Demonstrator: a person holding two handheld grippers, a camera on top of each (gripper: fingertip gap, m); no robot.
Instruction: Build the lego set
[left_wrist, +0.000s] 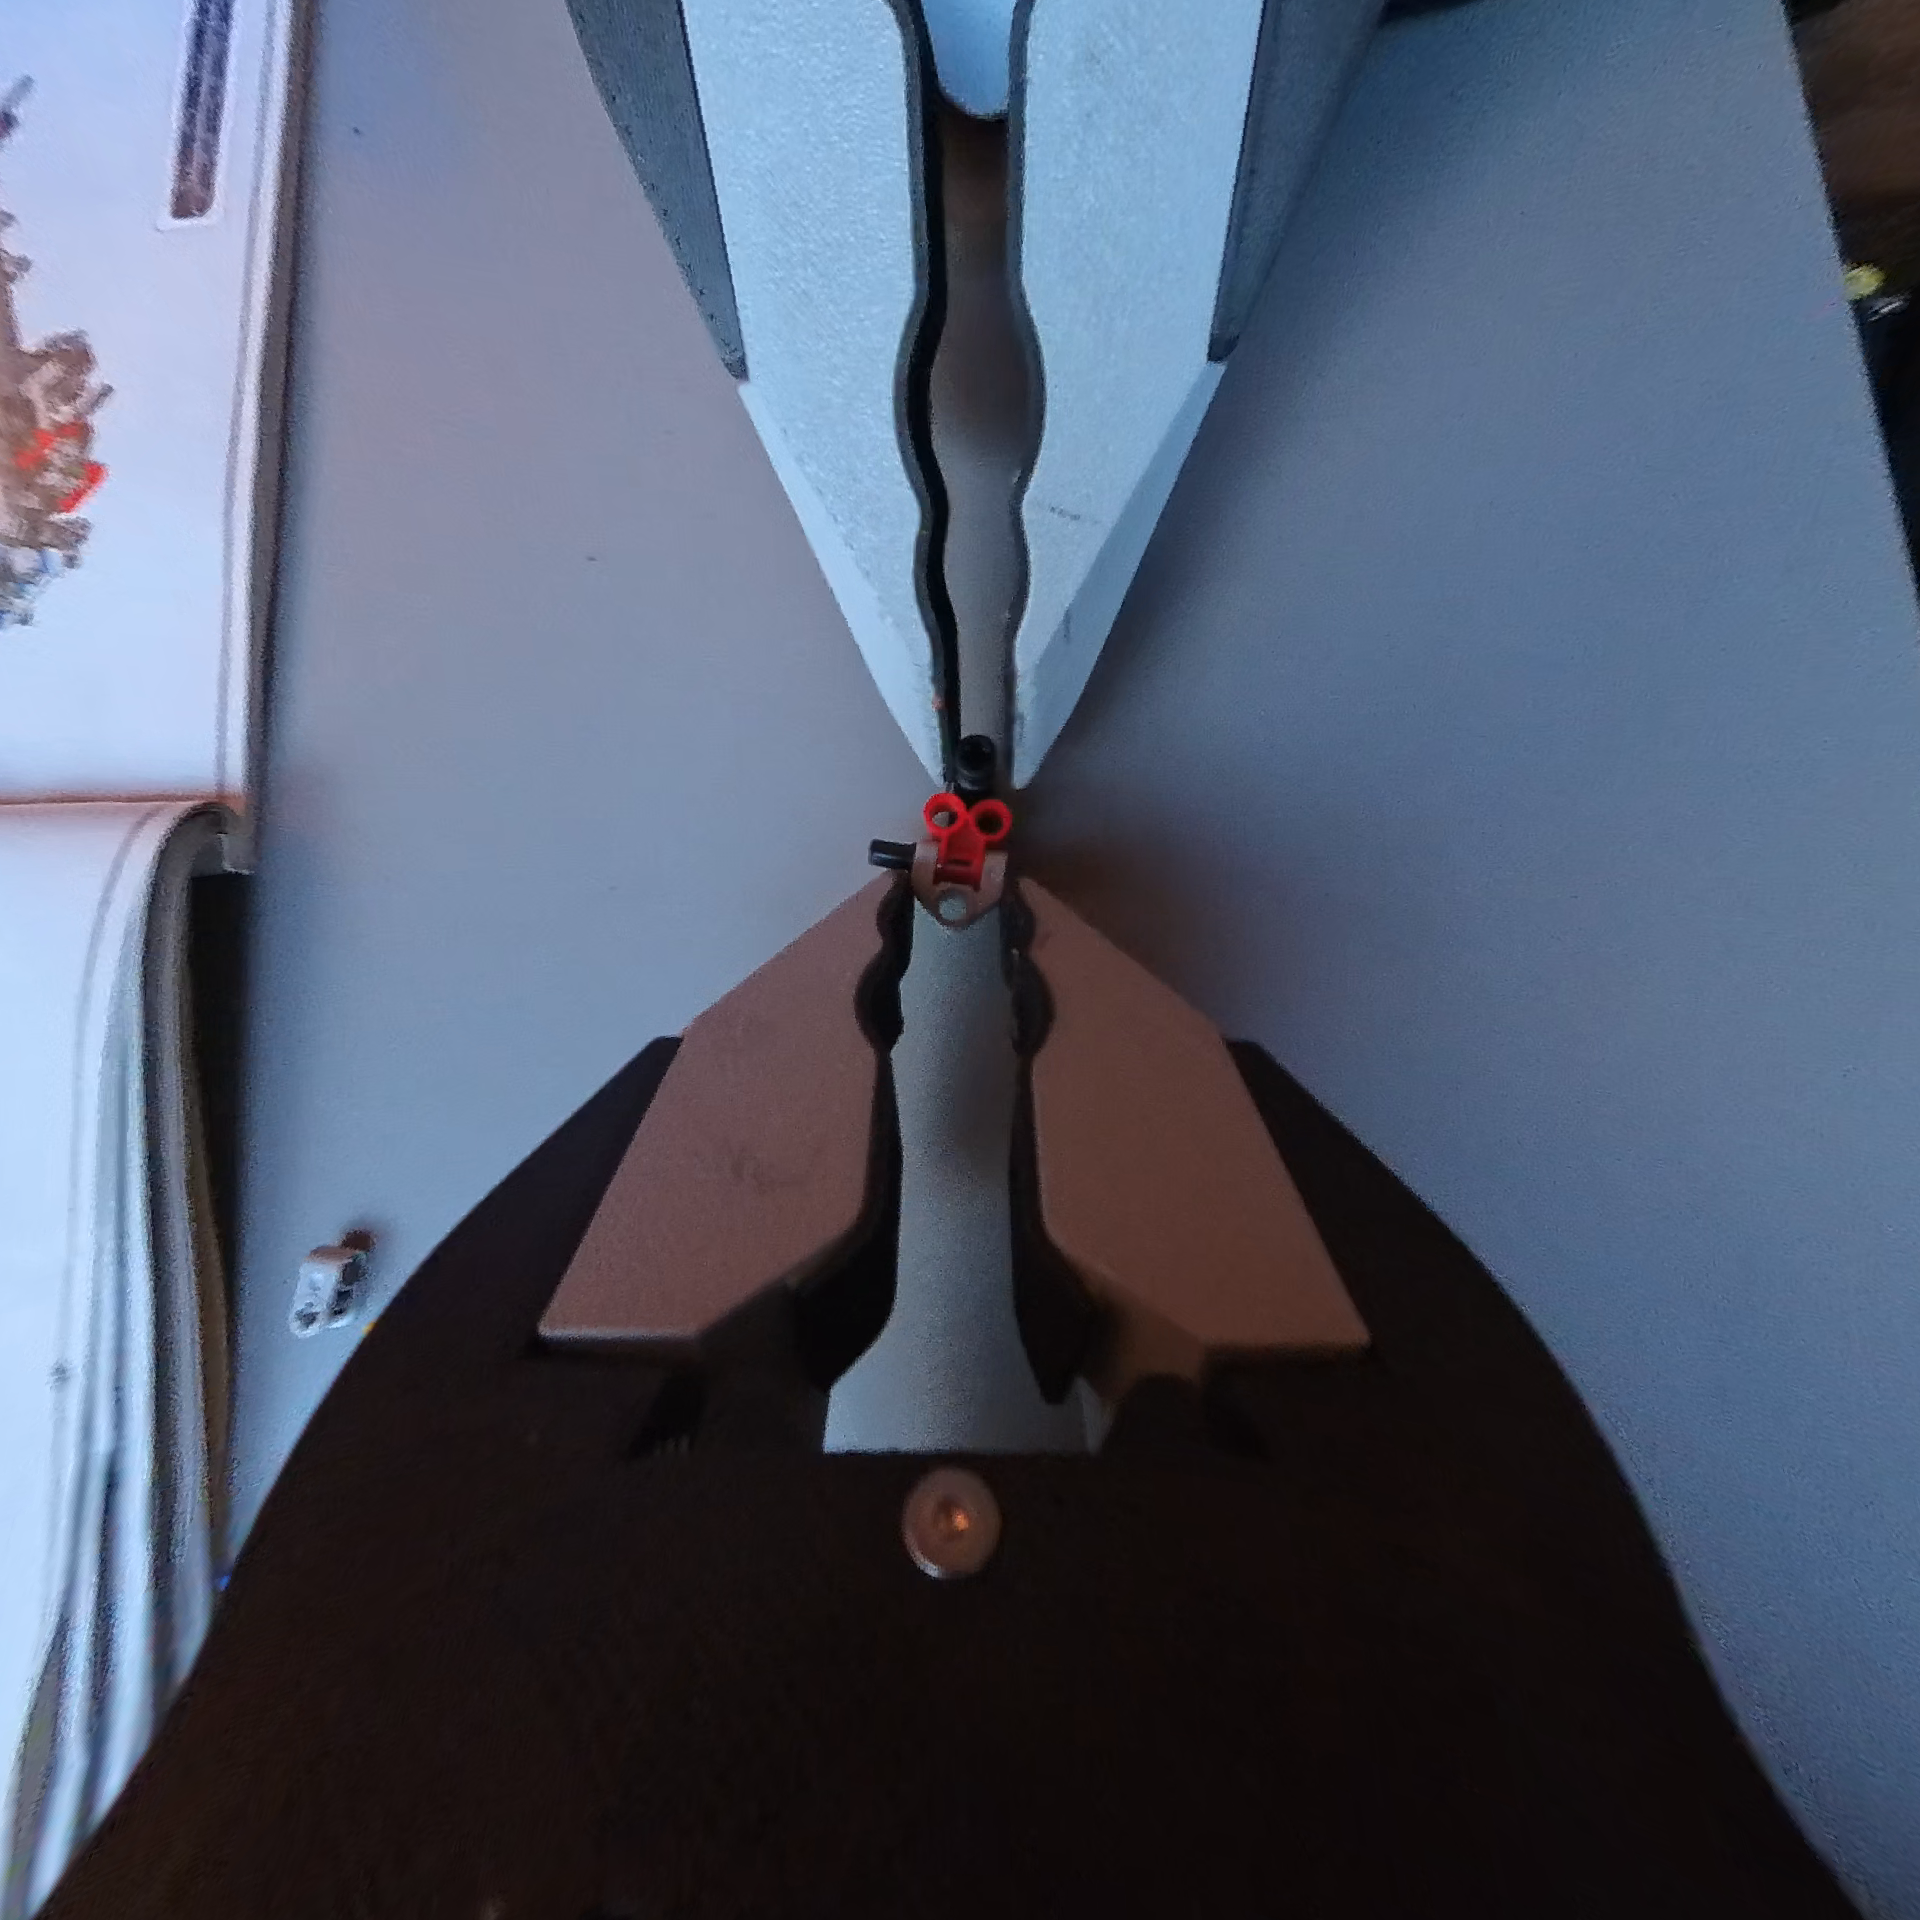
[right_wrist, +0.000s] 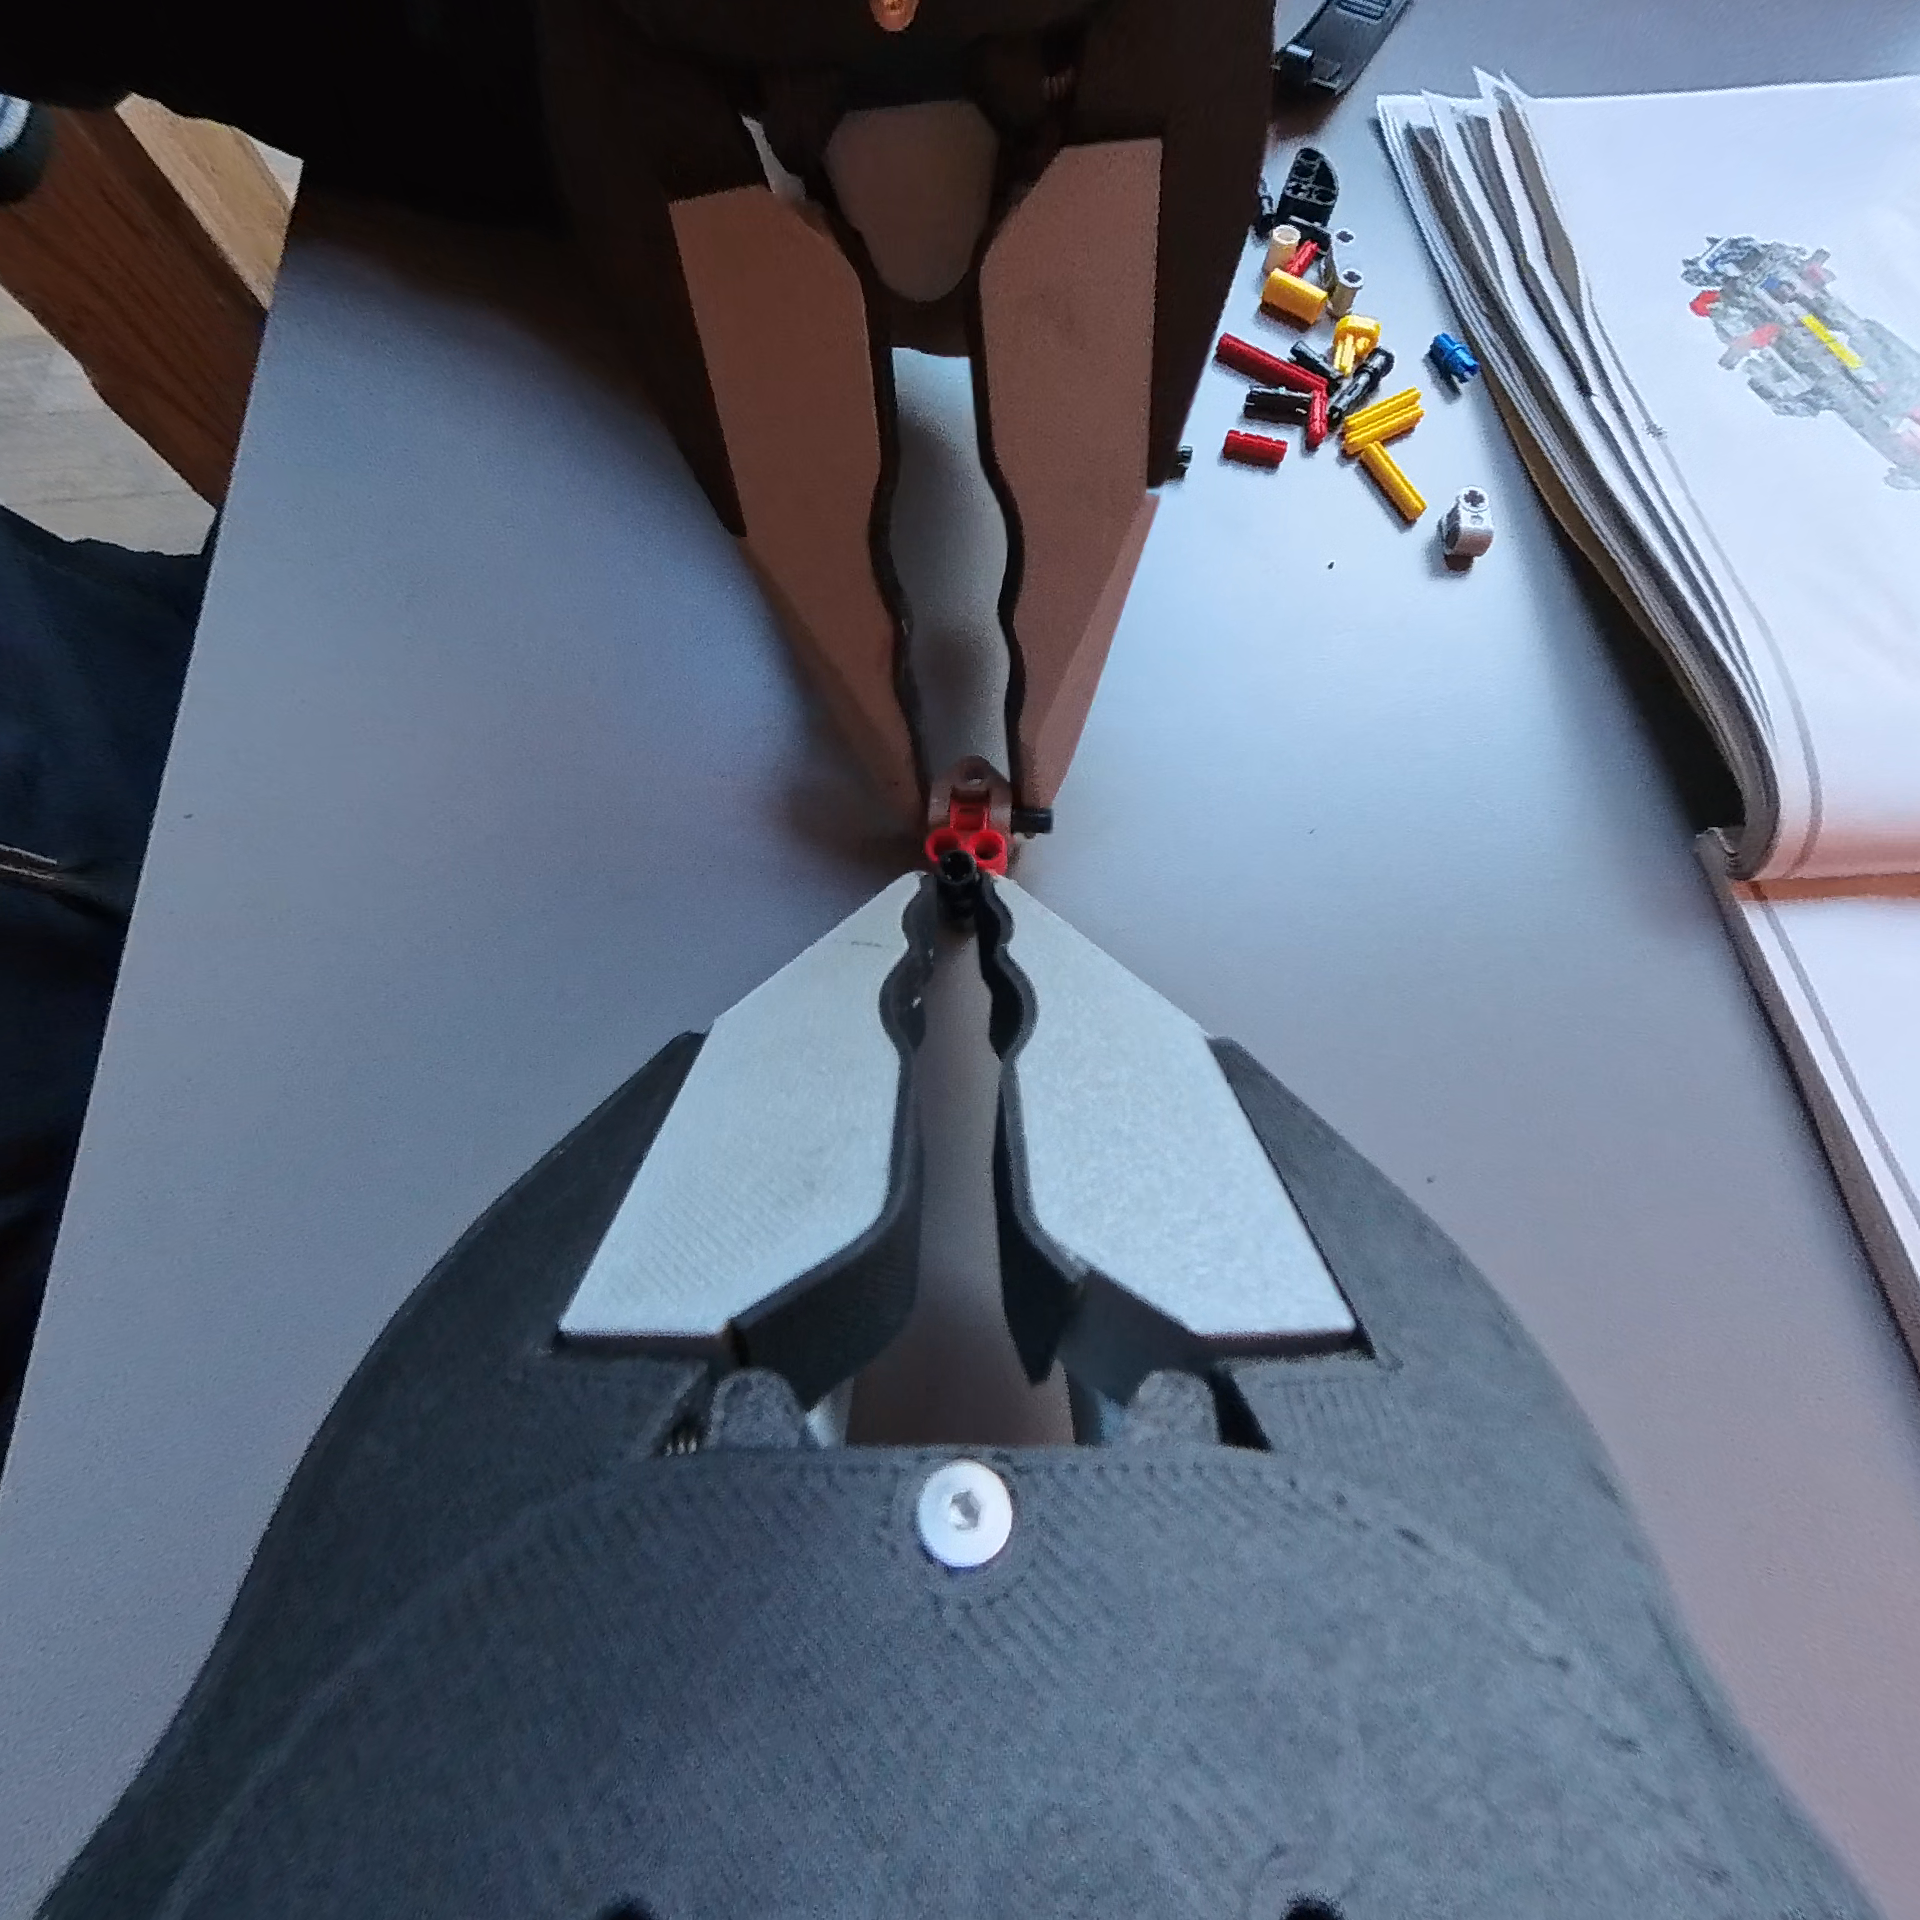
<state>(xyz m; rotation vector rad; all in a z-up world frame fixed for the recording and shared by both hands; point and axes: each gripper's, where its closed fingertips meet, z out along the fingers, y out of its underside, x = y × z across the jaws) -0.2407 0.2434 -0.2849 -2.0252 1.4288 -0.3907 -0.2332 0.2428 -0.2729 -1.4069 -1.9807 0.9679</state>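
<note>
Here, left gripper (left_wrist: 958, 883) clamped on tan-and-red connector piece (left_wrist: 961, 868); right gripper (right_wrist: 961, 894) pinching black pin (right_wrist: 958, 878), tip touching red end; loose parts (right_wrist: 1340, 384) and booklet (right_wrist: 1714, 468) on grey surface (right_wrist: 520, 623).

Between the brown-fingered left gripper (left_wrist: 958, 883) and white-fingered right gripper (right_wrist: 964, 883): a red connector (left_wrist: 966, 831) on a tan piece (left_wrist: 956, 896), a black pin (right_wrist: 956, 871); plain grey table (right_wrist: 520, 675).

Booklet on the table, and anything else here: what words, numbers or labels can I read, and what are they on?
Dark printed strip on a booklet page, left wrist view: too blurred to read.
Open booklet page, right wrist view: only a printed picture of a model shows, no legible words.
Loose plastic parts: no writing visible.
</note>
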